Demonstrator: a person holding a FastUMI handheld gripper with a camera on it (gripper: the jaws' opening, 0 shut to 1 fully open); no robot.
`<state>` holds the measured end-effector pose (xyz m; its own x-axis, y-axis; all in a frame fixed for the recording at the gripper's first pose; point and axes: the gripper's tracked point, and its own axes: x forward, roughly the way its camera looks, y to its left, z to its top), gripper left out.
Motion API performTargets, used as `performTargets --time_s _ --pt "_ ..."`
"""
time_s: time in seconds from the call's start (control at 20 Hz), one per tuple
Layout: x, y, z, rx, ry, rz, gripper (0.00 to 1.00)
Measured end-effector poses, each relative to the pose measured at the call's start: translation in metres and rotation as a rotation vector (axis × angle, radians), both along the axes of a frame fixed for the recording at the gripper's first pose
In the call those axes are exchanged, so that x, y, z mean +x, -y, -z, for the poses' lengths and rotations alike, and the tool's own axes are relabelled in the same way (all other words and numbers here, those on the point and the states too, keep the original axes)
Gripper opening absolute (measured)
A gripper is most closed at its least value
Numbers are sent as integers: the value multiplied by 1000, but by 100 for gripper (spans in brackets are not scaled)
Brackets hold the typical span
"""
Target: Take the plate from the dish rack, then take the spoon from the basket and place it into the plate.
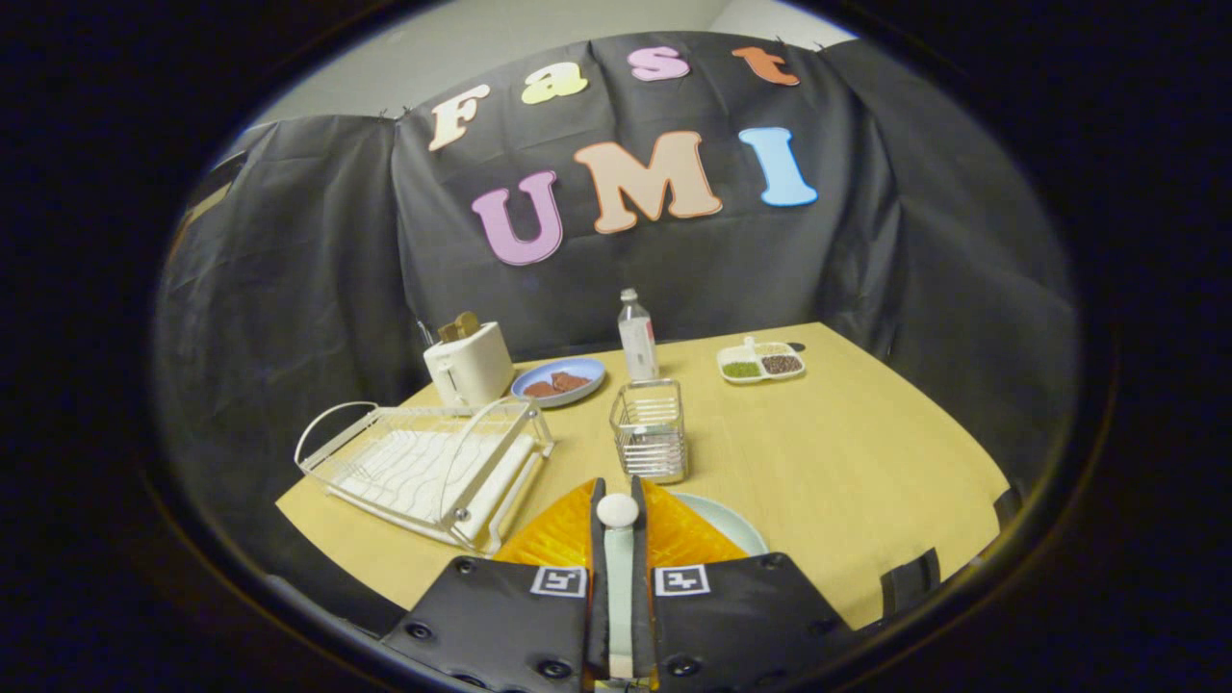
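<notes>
Spoon (pixel 617 539) sits clamped between the tongs (pixel 617 510), bowl end forward, above the plate (pixel 727 525). Judged light, rigid, slippery: hold mid-handle. Wire basket (pixel 651 428) stands just ahead.

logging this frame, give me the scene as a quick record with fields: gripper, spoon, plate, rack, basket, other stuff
gripper: fingers closed on the spoon
spoon: pale spoon pinched between the fingers, rounded end up
plate: light plate on the table just under and ahead of the fingers, out of the rack
rack: white dish rack ahead to the left, no plate in it
basket: wire basket just beyond the fingers, looks empty
other: toaster, blue plate with food, bottle, divided tray at the table's far side
</notes>
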<state>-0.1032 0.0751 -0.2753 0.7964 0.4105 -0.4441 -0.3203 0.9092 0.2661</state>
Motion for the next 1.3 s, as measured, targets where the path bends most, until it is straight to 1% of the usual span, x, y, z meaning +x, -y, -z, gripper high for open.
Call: performTargets --time_s 0.25,0.35,0.5,0.8,1.05,1.3 --pt "-3 6 24 -30 -24 1 12" --pt "-5 5 18 -17 -36 -11 27" --pt "2 5 -16 -25 10 -32 50" --pt "32 -3 -116 -18 166 -27 97" --pt "52 2 -180 -2 271 17 97" --pt "56 -3 -210 -26 329 13 97"
